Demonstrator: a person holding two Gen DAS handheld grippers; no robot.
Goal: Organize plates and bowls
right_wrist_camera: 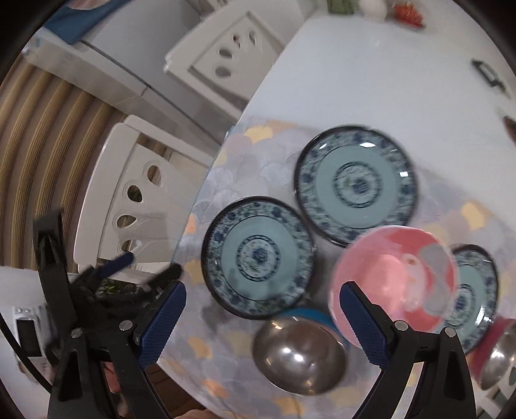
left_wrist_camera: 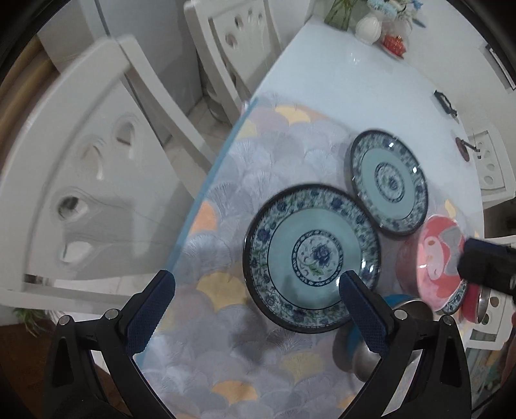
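Note:
Two blue-and-white patterned plates lie on the mat: a near one (left_wrist_camera: 311,256) (right_wrist_camera: 258,259) and a far one (left_wrist_camera: 388,182) (right_wrist_camera: 356,183). A third patterned plate (right_wrist_camera: 474,290) lies to the right, partly under a pink bowl (right_wrist_camera: 395,283) (left_wrist_camera: 438,261) that rests on it, tilted. A steel bowl (right_wrist_camera: 300,353) (left_wrist_camera: 377,341) sits on a blue bowl (right_wrist_camera: 306,314) near the table's front edge. My left gripper (left_wrist_camera: 254,306) is open and empty above the mat, left of the near plate. My right gripper (right_wrist_camera: 262,319) is open and empty above the steel bowl.
White chairs (left_wrist_camera: 84,180) (right_wrist_camera: 142,199) stand along the table's left edge (left_wrist_camera: 206,180). A vase and ornaments (left_wrist_camera: 367,27) stand at the far end. A second steel bowl (right_wrist_camera: 498,357) on a red bowl sits at the far right. The right gripper's body (left_wrist_camera: 487,264) shows beside the pink bowl.

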